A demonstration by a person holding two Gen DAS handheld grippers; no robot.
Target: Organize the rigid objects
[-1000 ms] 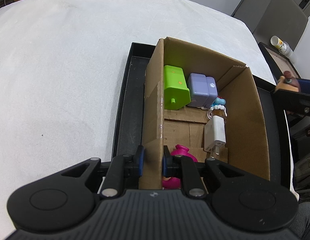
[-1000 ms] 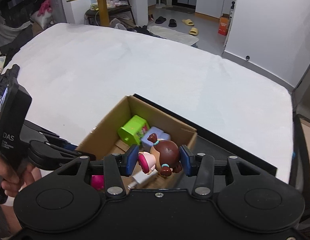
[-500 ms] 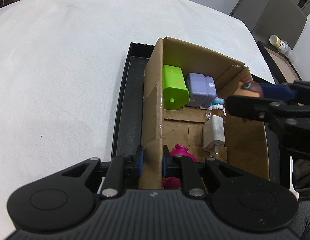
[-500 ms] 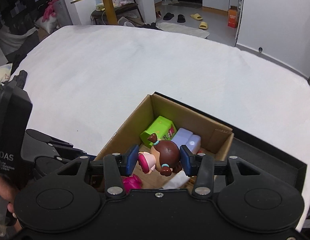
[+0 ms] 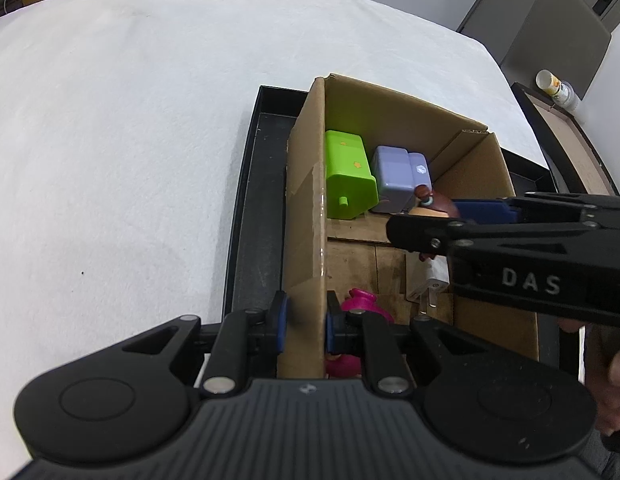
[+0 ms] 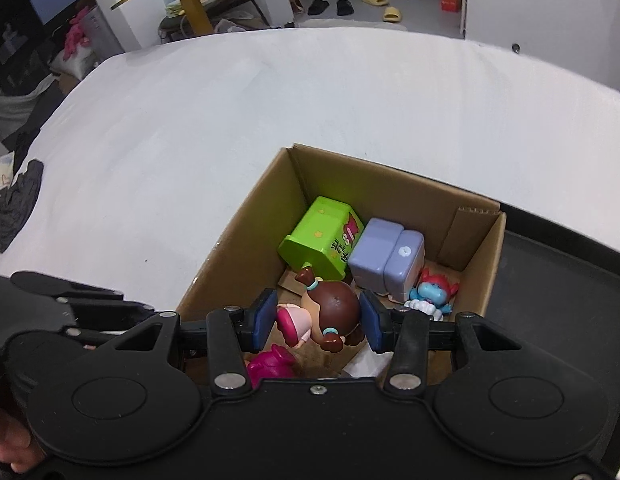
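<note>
**Doll over the box**

The left gripper (image 5: pixel 304 322) was clamped on the box (image 5: pixel 306 216) wall, one pad outside and one inside. The right gripper (image 6: pixel 315 322) pinched the doll (image 6: pixel 329 316) by its head and hung above the open box. Under it lay a pink toy (image 6: pixel 270 364); just ahead, a green block (image 6: pixel 321 238), a lilac case (image 6: pixel 385 258) and a blue figure (image 6: pixel 431 292). Beyond stretched the white table (image 6: pixel 270 100).
</note>
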